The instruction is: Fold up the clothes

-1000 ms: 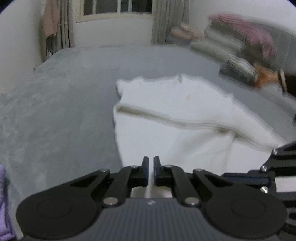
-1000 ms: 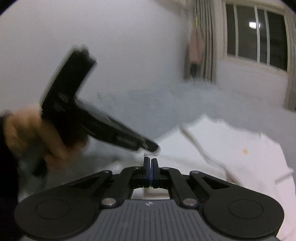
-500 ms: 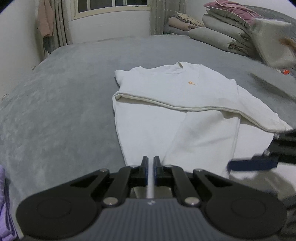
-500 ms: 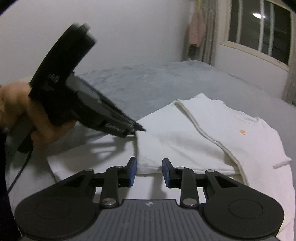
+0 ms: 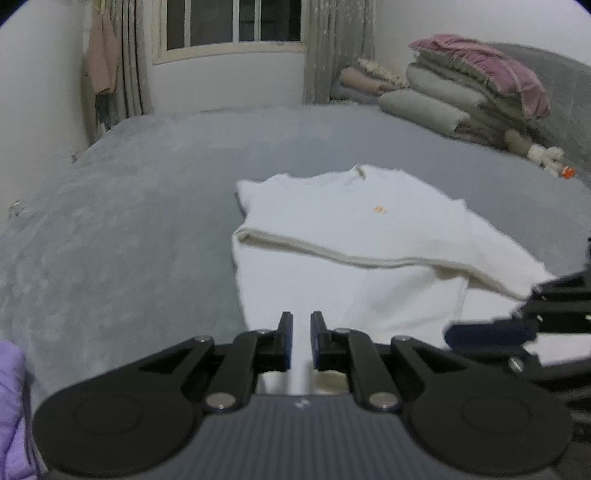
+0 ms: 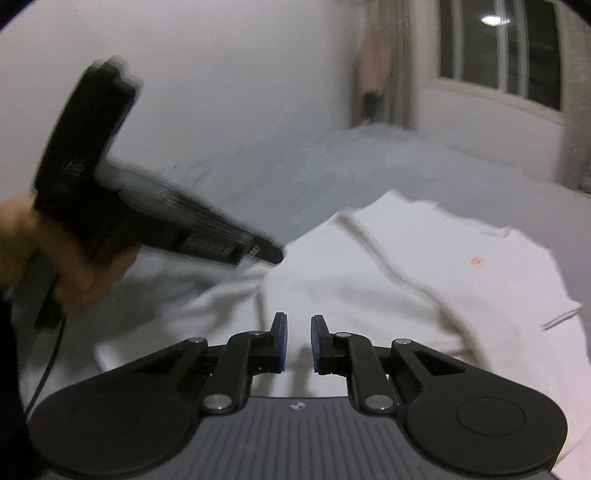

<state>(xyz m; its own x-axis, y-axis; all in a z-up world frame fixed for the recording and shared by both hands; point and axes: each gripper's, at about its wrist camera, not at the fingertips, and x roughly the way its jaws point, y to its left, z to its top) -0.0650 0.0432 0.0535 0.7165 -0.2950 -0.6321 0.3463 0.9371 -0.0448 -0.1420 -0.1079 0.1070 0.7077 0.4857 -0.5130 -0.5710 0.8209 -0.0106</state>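
Observation:
A white shirt [image 5: 354, 251] with a small orange logo lies flat on the grey bed, its sleeves folded in across the body. It also shows in the right wrist view [image 6: 406, 280]. My left gripper [image 5: 301, 339] hovers over the shirt's near hem, its jaws a small gap apart and empty. My right gripper [image 6: 298, 343] is open and empty above the shirt's lower part. The left gripper shows in the right wrist view [image 6: 273, 254], blurred, held in a hand. The right gripper's blue fingertip [image 5: 480, 332] shows at the right edge of the left wrist view.
The grey bed cover [image 5: 140, 221] stretches to the wall. A stack of folded blankets and pillows [image 5: 469, 96] sits at the far right. A purple cloth [image 5: 11, 406] lies at the near left edge. A window with curtains [image 5: 232, 26] is behind.
My right gripper opened from shut. My left gripper's jaws parted slightly and it lifted a little. The shirt stayed in place.

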